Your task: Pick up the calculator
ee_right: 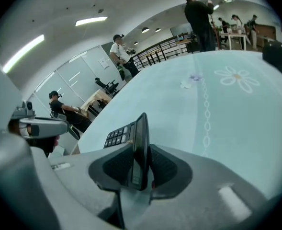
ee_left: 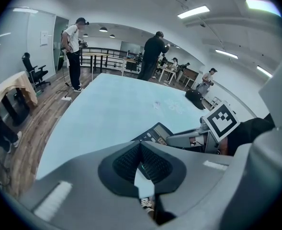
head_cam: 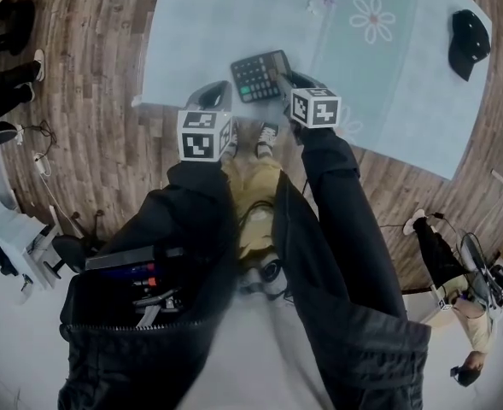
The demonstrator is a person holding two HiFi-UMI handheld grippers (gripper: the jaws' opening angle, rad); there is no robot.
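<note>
The black calculator (head_cam: 258, 74) lies on the light-blue table (head_cam: 191, 32), close to its near edge. My right gripper (head_cam: 283, 83) is at the calculator's right end. In the right gripper view the calculator's raised edge (ee_right: 140, 128) stands between the two pads of the right gripper (ee_right: 141, 150), keys (ee_right: 117, 134) to the left; the jaws stand wide around it and I see no firm squeeze. My left gripper (head_cam: 214, 97) hovers at the table's edge, left of the calculator (ee_left: 152, 133). The left gripper's (ee_left: 141, 148) pads meet at their tips, with nothing between them.
A black cap (head_cam: 469, 41) lies at the table's far right corner, and a flower print (head_cam: 372, 17) marks the cloth beyond the calculator. Several people stand round the room (ee_left: 152, 56). Wooden floor (head_cam: 97, 101) surrounds the table; an office chair (ee_left: 33, 73) stands to the left.
</note>
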